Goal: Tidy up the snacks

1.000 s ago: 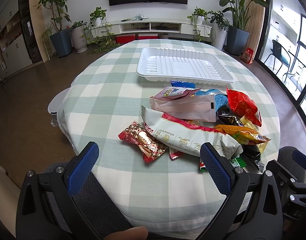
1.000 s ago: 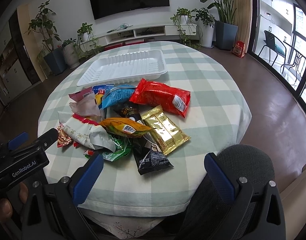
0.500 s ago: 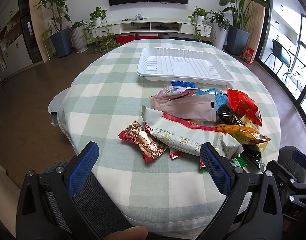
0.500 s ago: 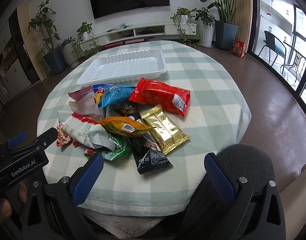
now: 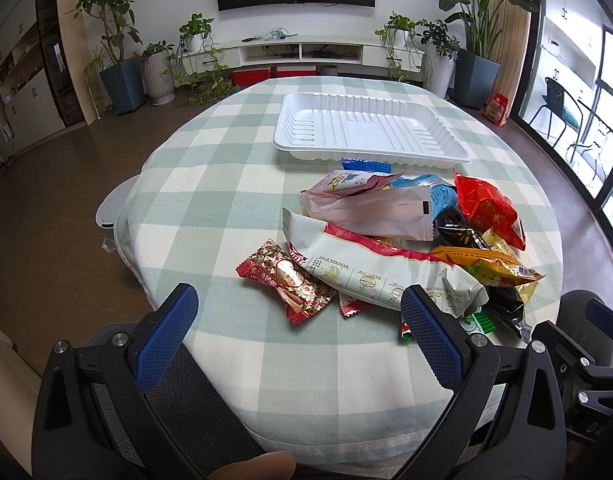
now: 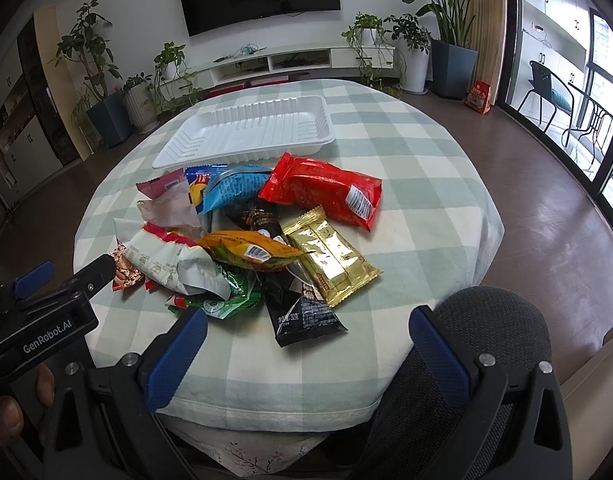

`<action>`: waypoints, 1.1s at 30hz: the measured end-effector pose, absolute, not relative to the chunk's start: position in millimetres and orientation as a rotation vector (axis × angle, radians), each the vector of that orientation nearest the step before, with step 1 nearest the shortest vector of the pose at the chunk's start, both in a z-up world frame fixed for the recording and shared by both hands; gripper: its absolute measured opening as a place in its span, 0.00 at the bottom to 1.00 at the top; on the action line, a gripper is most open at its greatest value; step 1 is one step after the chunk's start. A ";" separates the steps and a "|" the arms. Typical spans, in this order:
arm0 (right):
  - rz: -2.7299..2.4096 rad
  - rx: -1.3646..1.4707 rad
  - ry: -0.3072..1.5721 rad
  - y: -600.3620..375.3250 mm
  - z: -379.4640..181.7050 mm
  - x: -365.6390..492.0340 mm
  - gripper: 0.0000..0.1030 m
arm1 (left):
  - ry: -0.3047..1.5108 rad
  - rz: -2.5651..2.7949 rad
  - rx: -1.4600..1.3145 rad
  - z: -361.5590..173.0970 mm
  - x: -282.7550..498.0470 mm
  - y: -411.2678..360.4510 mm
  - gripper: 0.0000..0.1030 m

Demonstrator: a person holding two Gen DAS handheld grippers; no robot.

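Starting: nothing being held, both jaws wide. Left gripper (image 5: 298, 328) best being lowered over loose red candy (image 5: 288, 280); tray (image 5: 370, 128) being left empty.

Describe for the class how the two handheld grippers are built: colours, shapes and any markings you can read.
Both are black plastic frames with two angled arms joined by silver screws. The left gripper and right gripper carry blue textured pads inside the jaws. In the right wrist view, the left gripper's side bears white "GenRobot.AI" lettering. No cables or sleeves show.
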State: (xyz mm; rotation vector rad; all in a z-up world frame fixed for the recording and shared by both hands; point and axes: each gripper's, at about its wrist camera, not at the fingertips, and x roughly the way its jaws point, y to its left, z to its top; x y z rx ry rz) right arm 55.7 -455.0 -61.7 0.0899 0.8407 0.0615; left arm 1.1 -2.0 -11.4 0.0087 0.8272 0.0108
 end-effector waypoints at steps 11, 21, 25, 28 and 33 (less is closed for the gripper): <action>0.062 0.087 0.842 -454.7 -63.3 55.0 1.00 | 0.828 0.011 0.009 -11.5 1.2 -2.2 1.00; 0.094 0.107 0.861 -464.2 -63.7 58.3 1.00 | 0.787 -0.126 -0.081 -13.3 3.7 16.0 1.00; 0.142 0.159 0.870 -477.7 -62.4 61.8 1.00 | 0.749 -0.209 -0.056 -11.6 7.7 27.9 1.00; 0.202 0.233 0.897 -488.2 -65.0 66.5 0.97 | 0.875 -0.267 -0.104 -27.4 12.2 39.3 1.00; 0.309 0.368 0.993 -500.7 -81.3 78.6 0.83 | 0.887 -0.263 -0.072 -26.8 16.9 53.7 1.00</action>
